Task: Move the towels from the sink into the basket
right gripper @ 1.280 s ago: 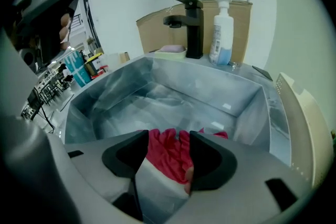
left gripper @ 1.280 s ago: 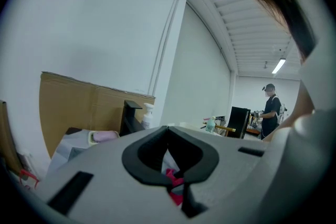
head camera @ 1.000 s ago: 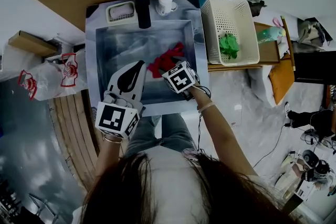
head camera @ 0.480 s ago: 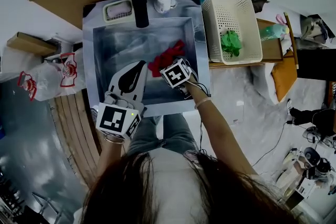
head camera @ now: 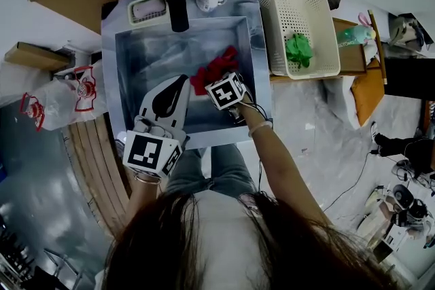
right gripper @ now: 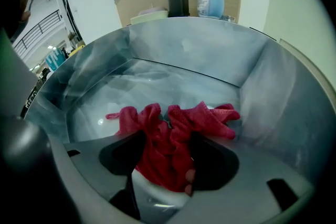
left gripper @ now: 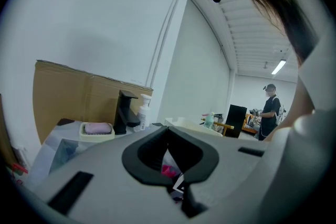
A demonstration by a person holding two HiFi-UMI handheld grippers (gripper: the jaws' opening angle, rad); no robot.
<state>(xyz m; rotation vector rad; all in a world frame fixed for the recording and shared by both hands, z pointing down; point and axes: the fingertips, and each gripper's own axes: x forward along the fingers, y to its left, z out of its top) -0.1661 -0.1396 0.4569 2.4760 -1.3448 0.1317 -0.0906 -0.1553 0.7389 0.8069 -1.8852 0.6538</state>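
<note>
The red towel lies bunched at the sink's 3 o'clock side. It sits right between the jaws of the right claw, which have just been opening and stand wide, not pressing. The left claw, closed and empty, hovers at the towel's 8 o'clock, farther off.

Head view down over sink, right gripper view close inside it, left gripper view level toward faucet.
</note>
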